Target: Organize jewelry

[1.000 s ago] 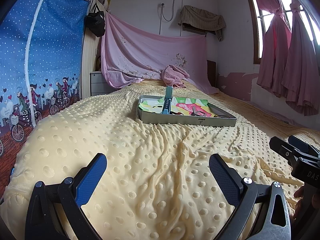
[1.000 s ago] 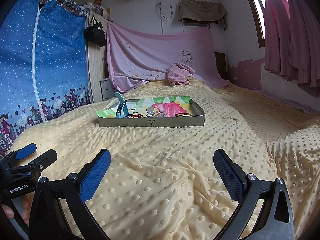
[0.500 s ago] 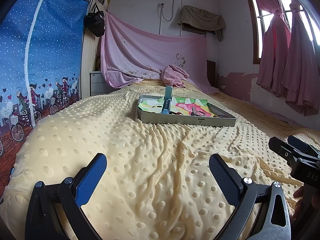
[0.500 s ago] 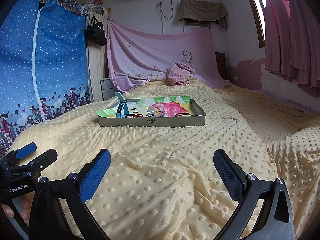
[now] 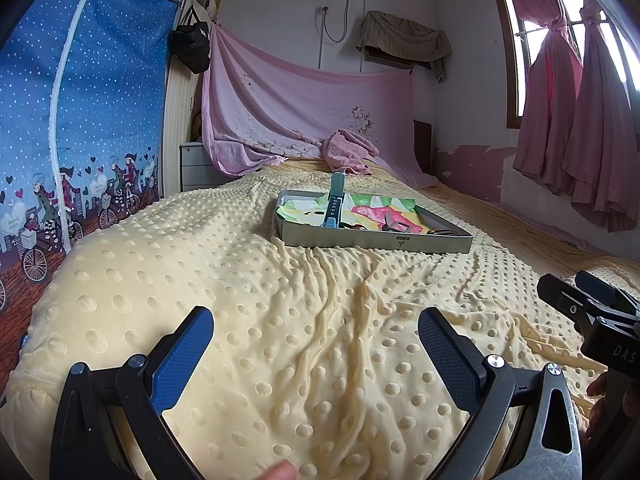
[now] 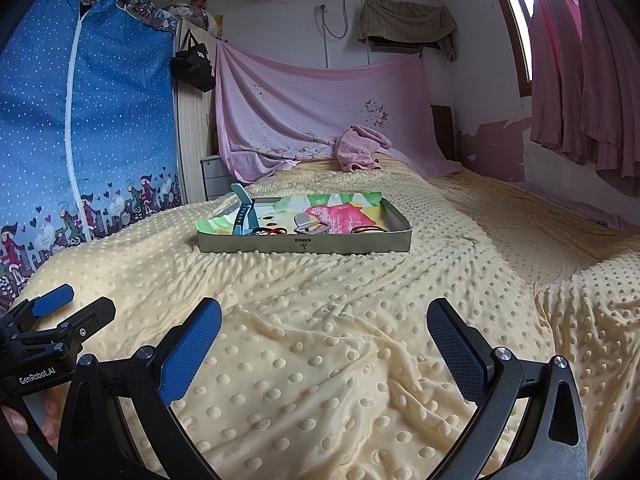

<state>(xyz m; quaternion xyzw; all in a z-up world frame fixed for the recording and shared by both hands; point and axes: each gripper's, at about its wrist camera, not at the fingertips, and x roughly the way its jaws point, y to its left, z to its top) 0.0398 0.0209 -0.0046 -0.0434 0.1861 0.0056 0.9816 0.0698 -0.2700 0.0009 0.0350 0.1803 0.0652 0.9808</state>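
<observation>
Both grippers, left (image 5: 316, 344) and right (image 6: 324, 336), fingers spread wide, empty, hovering over bed (image 6: 320, 300); jewelry lies in far tin tray (image 6: 304, 242); sorted or awaiting sorting, unclear

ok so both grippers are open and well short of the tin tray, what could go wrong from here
1. The tin tray sits on a soft, wrinkled yellow blanket, so pressing on one side may tip it.
2. The teal watch strap leans over the rim and may snag or fall out.
3. The small pieces lie close together near the front wall; the right gripper and left gripper could crowd each other there.
</observation>
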